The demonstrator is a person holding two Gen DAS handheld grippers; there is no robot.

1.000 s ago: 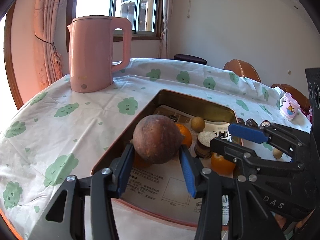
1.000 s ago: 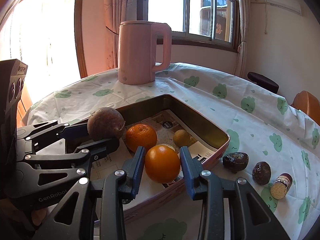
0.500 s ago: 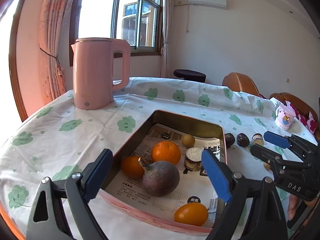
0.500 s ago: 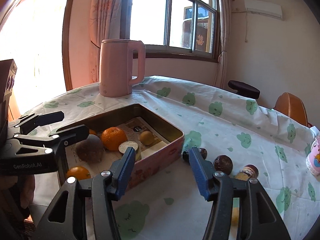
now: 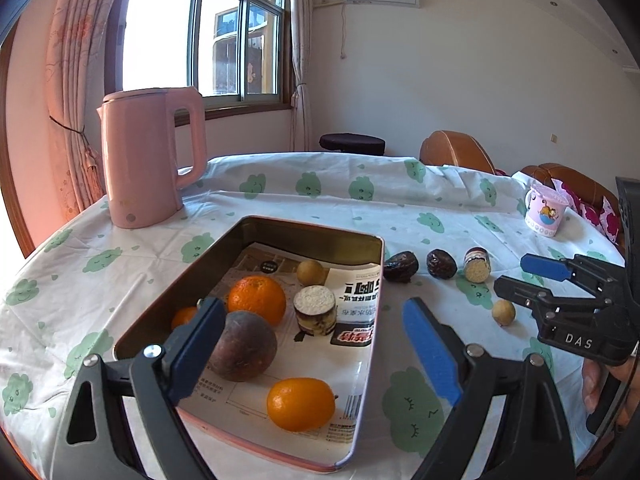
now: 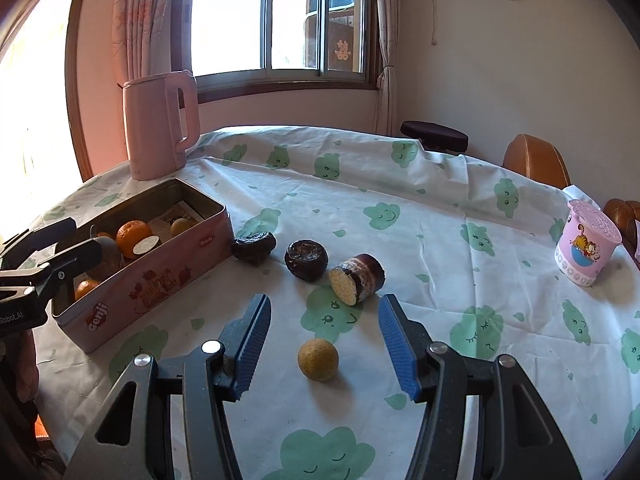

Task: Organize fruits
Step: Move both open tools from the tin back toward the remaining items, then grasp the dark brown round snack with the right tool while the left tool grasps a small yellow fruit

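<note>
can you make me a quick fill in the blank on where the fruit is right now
1. The big purple-brown fruit lies inside the ____.
2. The pink ____ stands on the table beyond the tin.
3. The small yellow fruit on the cloth lies between the fingers of the ____ hand-held gripper.
4. Both hand-held grippers are ____; the left one holds nothing.

Missing words: tin; kettle; right; open

So the tin (image 5: 304,236) sits toward the tabletop's (image 6: 400,208) left edge, kettle (image 5: 148,160) right behind it. In the tin: two oranges (image 5: 256,300), a big round fruit (image 5: 244,344), a roll (image 5: 315,309) and a small ball (image 5: 310,272). Just right of the tin, three lumps (image 6: 306,259) in a row, another ball (image 6: 318,359) in front of them. Cup (image 6: 586,248) is over by the right edge.
</note>
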